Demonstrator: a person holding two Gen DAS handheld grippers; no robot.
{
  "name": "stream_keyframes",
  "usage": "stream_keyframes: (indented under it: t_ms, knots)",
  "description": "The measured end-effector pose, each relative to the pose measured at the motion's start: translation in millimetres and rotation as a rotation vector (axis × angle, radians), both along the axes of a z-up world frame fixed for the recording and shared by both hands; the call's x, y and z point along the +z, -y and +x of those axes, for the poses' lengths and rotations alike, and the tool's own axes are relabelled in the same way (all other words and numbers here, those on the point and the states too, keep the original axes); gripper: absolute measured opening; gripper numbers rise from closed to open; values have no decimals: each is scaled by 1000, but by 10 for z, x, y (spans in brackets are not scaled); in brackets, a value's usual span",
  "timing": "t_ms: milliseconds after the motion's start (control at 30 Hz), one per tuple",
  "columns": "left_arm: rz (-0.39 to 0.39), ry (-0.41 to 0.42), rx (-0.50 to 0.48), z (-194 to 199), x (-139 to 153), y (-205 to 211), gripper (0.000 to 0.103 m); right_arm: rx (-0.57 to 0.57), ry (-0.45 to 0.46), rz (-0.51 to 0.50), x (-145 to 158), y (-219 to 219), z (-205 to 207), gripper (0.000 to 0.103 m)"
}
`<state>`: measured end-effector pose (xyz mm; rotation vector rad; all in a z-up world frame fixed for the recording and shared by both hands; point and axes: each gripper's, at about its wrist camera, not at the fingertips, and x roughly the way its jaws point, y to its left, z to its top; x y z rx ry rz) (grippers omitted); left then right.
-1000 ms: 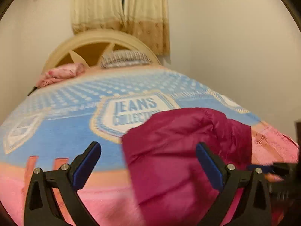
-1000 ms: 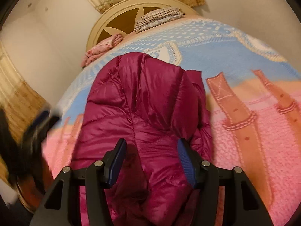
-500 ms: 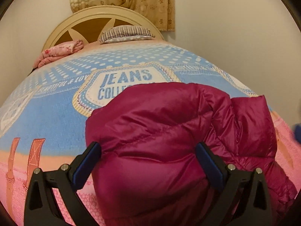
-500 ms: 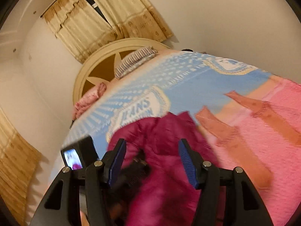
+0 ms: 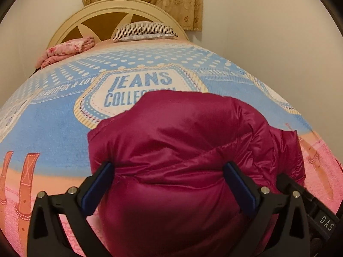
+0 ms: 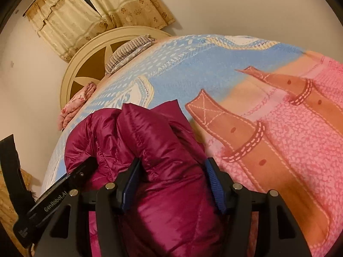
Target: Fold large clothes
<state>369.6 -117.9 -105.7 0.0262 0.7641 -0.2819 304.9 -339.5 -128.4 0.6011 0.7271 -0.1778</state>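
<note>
Left claw (image 5: 169,184): tilted down, spread wide astride the jacket (image 5: 182,150), gripping nothing
Right claw (image 6: 171,182): tilted down, opening, jacket bulging between
Jacket: magenta, puffy, bunched near bed (image 5: 53,128) foot edge

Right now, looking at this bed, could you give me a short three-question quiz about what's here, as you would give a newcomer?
1. True or false: the jacket lies on the blanket.
2. What sits at the headboard? A) pillow B) lamp C) box
3. Fill in: the big word printed on the blanket above "COLLECTION" is ____.

Key: 1 true; 2 A, the striped pillow; 3 JEANS.
</note>
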Motion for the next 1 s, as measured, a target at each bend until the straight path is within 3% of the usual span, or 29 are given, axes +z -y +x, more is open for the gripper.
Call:
stream_keyframes:
  t_ms: [133, 1000]
  knots:
    - [-5, -24, 0, 44, -73, 21, 103, 5, -10, 106, -192, 157, 54, 68]
    - [44, -53, -5, 106, -203, 125, 103, 15, -15, 76, -236, 111, 123, 69]
